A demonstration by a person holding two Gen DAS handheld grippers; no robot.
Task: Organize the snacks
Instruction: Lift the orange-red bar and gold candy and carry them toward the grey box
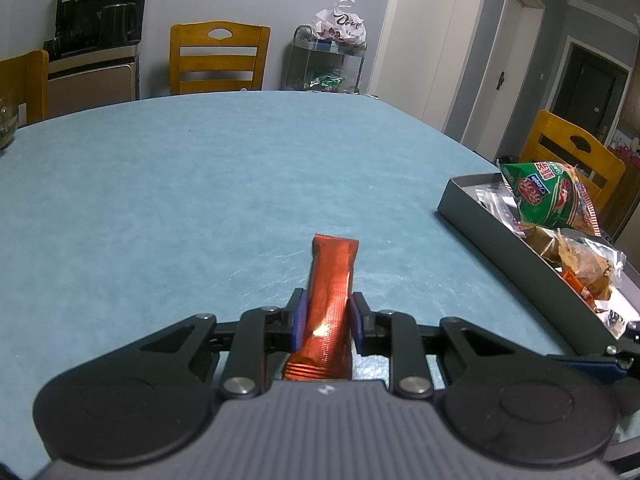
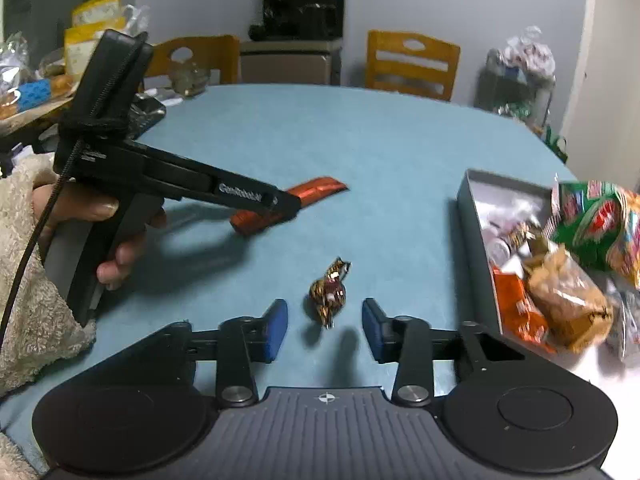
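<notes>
My left gripper (image 1: 326, 316) is shut on a long orange-red snack stick (image 1: 330, 296), held just above the blue table; the stick (image 2: 316, 190) and the left gripper (image 2: 286, 206) also show in the right wrist view. My right gripper (image 2: 325, 326) is open, its blue pads on either side of a small wrapped candy (image 2: 329, 292) lying on the table. A grey box (image 1: 516, 250) at the right holds several snacks, among them a green bag (image 1: 548, 194); the box (image 2: 472, 232) shows in the right wrist view too.
The blue table (image 1: 200, 200) stretches ahead. Yellow wooden chairs (image 1: 218, 58) stand around it. A wire rack with a plastic bag (image 1: 338, 24) and a black appliance (image 1: 96, 20) stand at the far wall. Clutter (image 2: 36, 80) lies at the far left.
</notes>
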